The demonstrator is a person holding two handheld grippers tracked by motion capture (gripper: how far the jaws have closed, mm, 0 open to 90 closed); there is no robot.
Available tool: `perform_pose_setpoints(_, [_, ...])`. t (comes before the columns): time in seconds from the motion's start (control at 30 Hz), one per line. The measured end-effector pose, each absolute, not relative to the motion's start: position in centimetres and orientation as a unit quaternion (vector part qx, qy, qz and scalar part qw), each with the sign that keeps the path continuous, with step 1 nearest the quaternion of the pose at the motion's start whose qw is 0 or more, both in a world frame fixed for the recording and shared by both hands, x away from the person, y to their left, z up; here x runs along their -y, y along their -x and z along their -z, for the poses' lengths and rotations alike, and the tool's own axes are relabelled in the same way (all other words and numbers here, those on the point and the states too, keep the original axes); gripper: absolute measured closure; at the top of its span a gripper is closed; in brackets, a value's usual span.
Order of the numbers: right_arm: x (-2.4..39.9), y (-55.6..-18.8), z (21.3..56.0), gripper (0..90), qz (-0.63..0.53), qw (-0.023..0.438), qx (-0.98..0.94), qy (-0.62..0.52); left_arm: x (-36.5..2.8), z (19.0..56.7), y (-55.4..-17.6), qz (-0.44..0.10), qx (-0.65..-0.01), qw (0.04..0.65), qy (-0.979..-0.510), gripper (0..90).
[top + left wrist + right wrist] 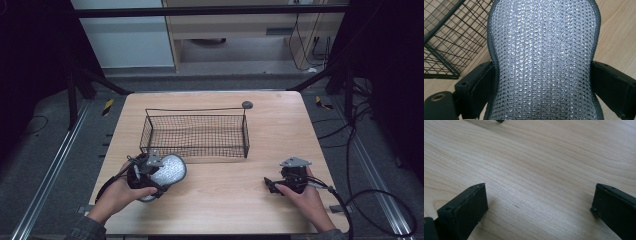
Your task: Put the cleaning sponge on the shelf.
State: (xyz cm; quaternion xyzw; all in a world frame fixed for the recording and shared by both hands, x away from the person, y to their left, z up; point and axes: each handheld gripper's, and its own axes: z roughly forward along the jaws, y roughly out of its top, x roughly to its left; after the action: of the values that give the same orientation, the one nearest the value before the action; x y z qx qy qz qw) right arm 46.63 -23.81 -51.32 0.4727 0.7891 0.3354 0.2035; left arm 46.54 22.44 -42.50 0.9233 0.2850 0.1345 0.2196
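My left tool point(541, 82) pinching silver mesh pad point(544, 57) at waist, just beside wire basket point(196, 131). Right tool point(539, 210) wide, empty, on worktop point(536, 157). Risk: floppy pad snags basket rim, slips out.

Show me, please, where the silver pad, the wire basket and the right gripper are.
silver pad point(544, 60), left gripper view, middle of its mesh face.
wire basket point(196, 148), high view, its near wall.
right gripper point(539, 202), right gripper view, midway between its open jaws.
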Motion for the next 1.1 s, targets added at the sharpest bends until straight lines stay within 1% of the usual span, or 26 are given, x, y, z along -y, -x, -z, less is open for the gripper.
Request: perform_pose_setpoints(1.1, [23.8,-46.6,51.3,0.4,-0.335,0.203,-0.790,-0.472,-22.5,40.6,-47.2,-0.153,-0.272,0.216,-0.925,7.1])
